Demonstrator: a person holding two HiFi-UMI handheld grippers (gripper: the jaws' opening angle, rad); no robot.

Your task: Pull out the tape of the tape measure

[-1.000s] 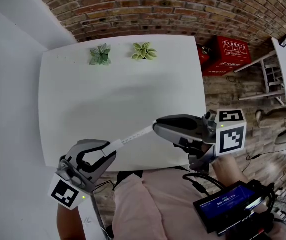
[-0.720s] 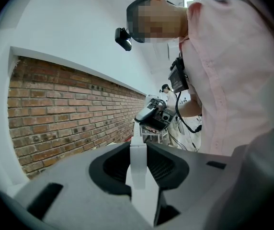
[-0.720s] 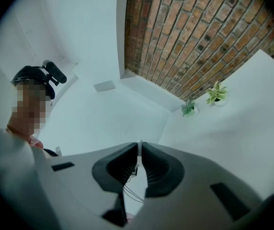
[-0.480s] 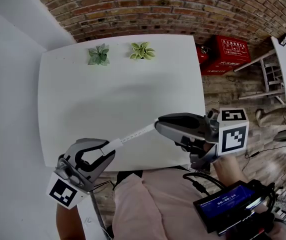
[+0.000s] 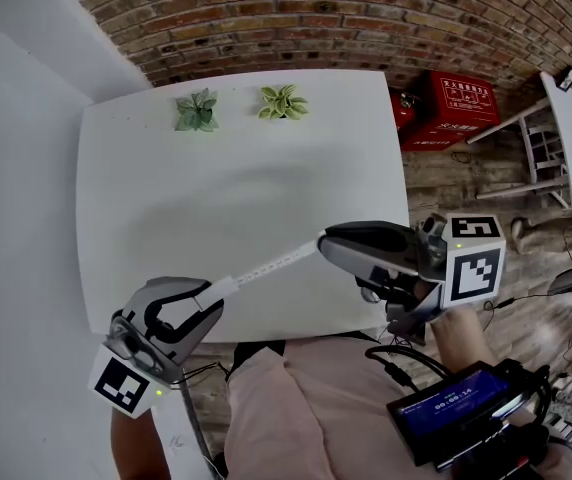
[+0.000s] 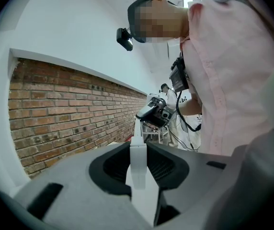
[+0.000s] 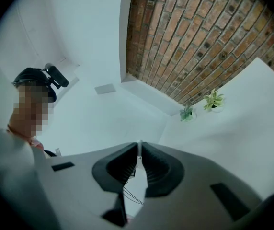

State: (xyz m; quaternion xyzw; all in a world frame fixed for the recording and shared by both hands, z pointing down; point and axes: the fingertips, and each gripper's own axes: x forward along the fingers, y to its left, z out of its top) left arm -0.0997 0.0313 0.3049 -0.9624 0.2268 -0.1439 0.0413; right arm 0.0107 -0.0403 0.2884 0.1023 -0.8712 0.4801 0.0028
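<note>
White table (image 5: 216, 198), dark green plant (image 5: 197, 110) and pale green plant (image 5: 283, 101) along far edge

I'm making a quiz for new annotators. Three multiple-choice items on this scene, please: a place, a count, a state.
1. Where do the small plants stand?
A. at the table's far edge
B. at the table's near edge
C. in the table's middle

2. How many small plants are there?
A. one
B. two
C. four

3. How is the tape?
A. wound fully in
B. stretched from left gripper to right gripper
C. lying loose on the table

Answers: A, they stand at the edge nearest the brick wall; B, two show; B, it runs from the case in the left gripper to the right one, shut on its tip.
</note>
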